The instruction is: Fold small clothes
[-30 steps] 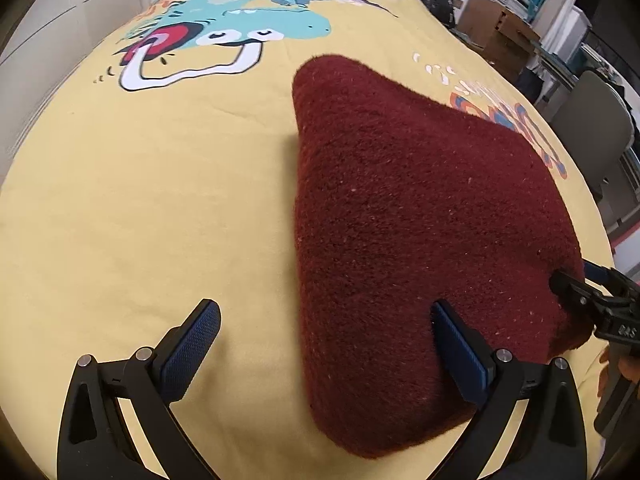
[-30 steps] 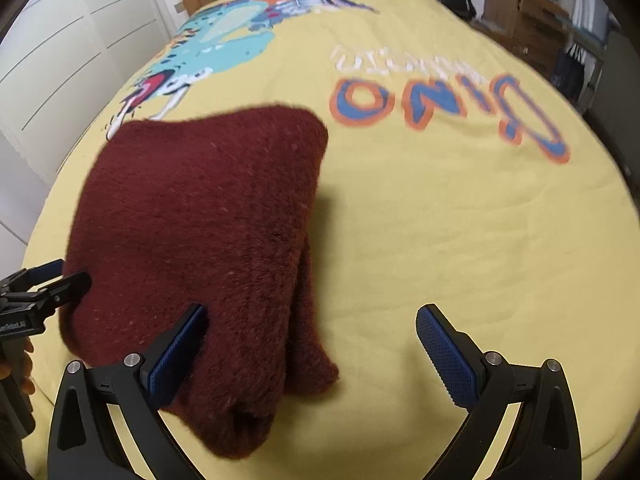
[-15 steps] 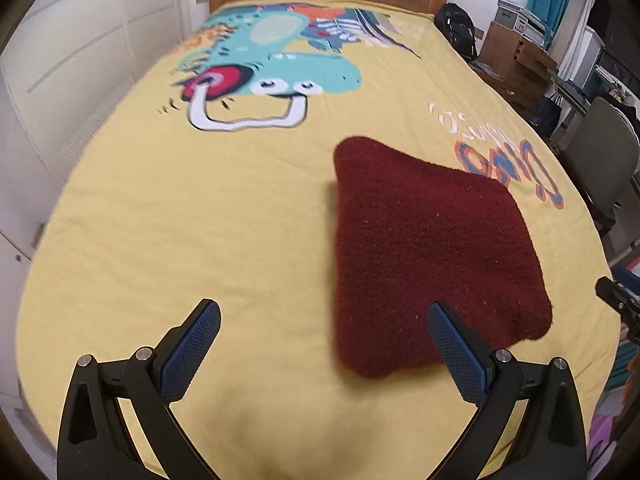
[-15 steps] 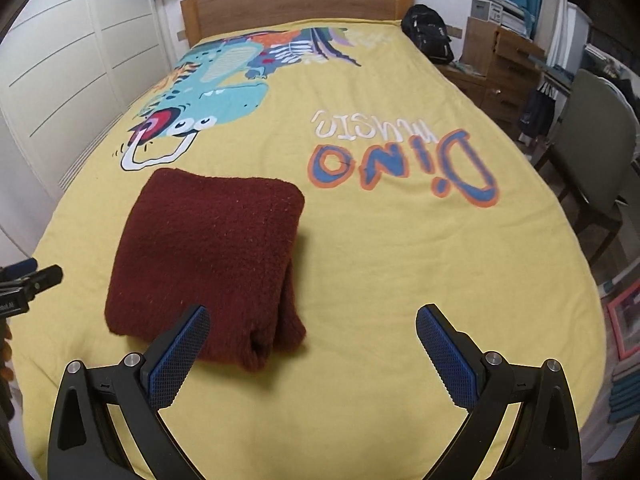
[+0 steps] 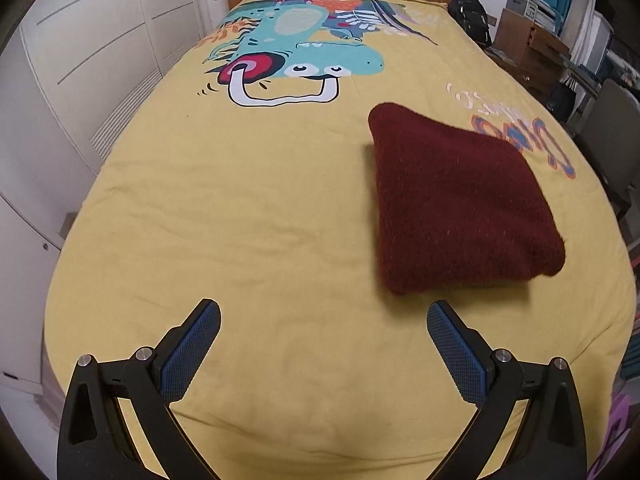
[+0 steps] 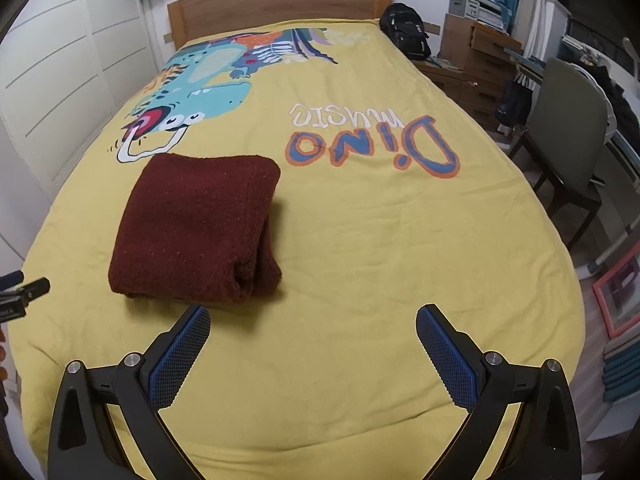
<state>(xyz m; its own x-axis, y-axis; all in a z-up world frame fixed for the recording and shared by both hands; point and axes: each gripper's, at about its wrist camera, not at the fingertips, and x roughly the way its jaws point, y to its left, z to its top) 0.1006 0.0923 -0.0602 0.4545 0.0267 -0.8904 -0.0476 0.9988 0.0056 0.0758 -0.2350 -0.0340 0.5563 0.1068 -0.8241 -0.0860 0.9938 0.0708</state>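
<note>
A dark red fuzzy garment (image 5: 456,204) lies folded into a thick square on the yellow bedspread (image 5: 256,208). In the right wrist view the same folded garment (image 6: 196,228) sits left of centre, its layered edge facing right. My left gripper (image 5: 323,344) hovers open above the near end of the bed, with nothing between its blue pads, short of the garment. My right gripper (image 6: 313,348) is open too, empty, just in front of the garment's near edge. The tip of the left gripper shows at the right wrist view's left border.
The bedspread carries a teal dinosaur print (image 5: 304,56) and "Dino music" lettering (image 6: 368,140). A wooden headboard (image 6: 276,4) closes the far end. White wardrobe doors (image 5: 80,92) stand on the left. A chair (image 6: 568,136), drawers and a black backpack (image 6: 406,36) stand on the right.
Both grippers have pulled back and up from the garment, which now looks smaller and farther away. The garment lies still, folded.
</note>
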